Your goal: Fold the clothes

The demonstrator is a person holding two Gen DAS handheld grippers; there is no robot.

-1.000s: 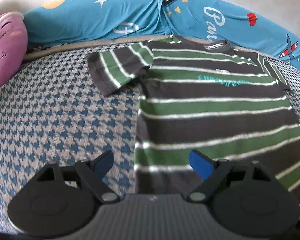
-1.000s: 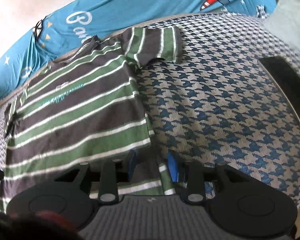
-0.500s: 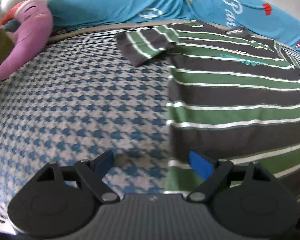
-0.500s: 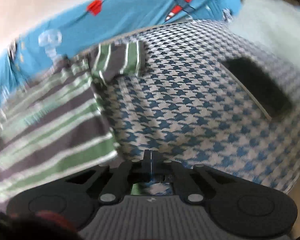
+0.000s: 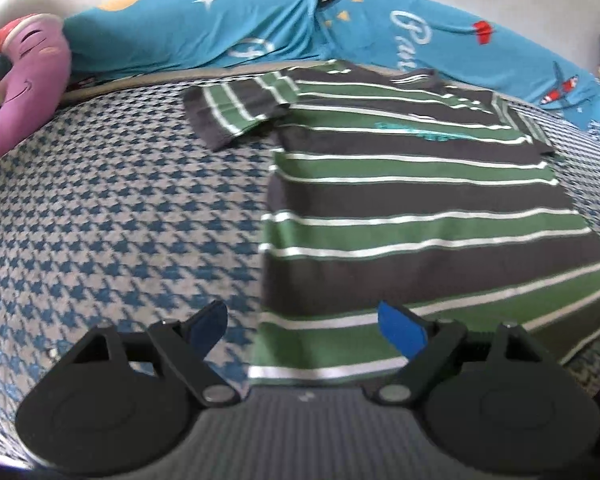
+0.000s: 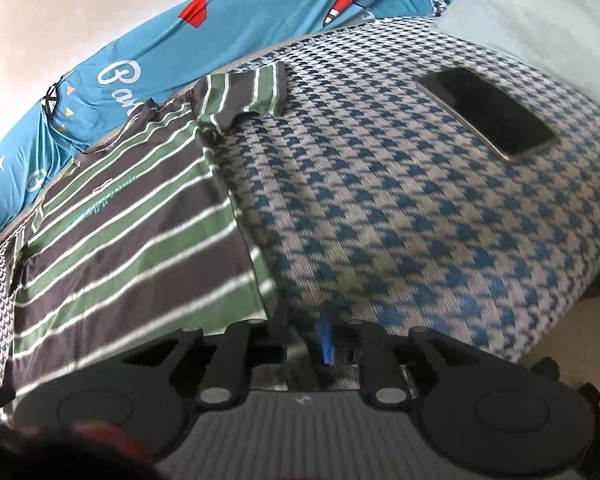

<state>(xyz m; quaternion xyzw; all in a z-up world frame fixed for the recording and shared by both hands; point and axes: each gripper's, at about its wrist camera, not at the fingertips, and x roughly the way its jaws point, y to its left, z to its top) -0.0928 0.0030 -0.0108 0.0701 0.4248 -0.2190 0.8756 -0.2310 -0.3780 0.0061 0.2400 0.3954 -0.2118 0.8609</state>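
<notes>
A dark grey and green striped T-shirt (image 5: 420,200) lies flat, front up, on a blue houndstooth bed cover (image 5: 100,220), collar at the far side. My left gripper (image 5: 304,328) is open and straddles the shirt's near left hem corner, with nothing pinched. In the right wrist view the shirt (image 6: 132,240) fills the left half. My right gripper (image 6: 304,336) sits at its near right hem corner. Its jaws are nearly together, and a strip of striped cloth shows in the narrow gap. Both short sleeves (image 5: 236,116) (image 6: 244,92) are spread outward.
A dark flat phone or tablet (image 6: 488,112) lies on the cover to the right of the shirt. A rolled blue printed quilt (image 5: 260,32) lines the far side, with a purple plush toy (image 5: 32,80) at far left. A pale pillow (image 6: 540,20) is at far right. The bed edge (image 6: 572,292) drops off near right.
My right gripper went from half open around the hem corner to shut half a second ago, and now shows a narrow gap. The left gripper stayed open, swinging left and then back towards the hem.
</notes>
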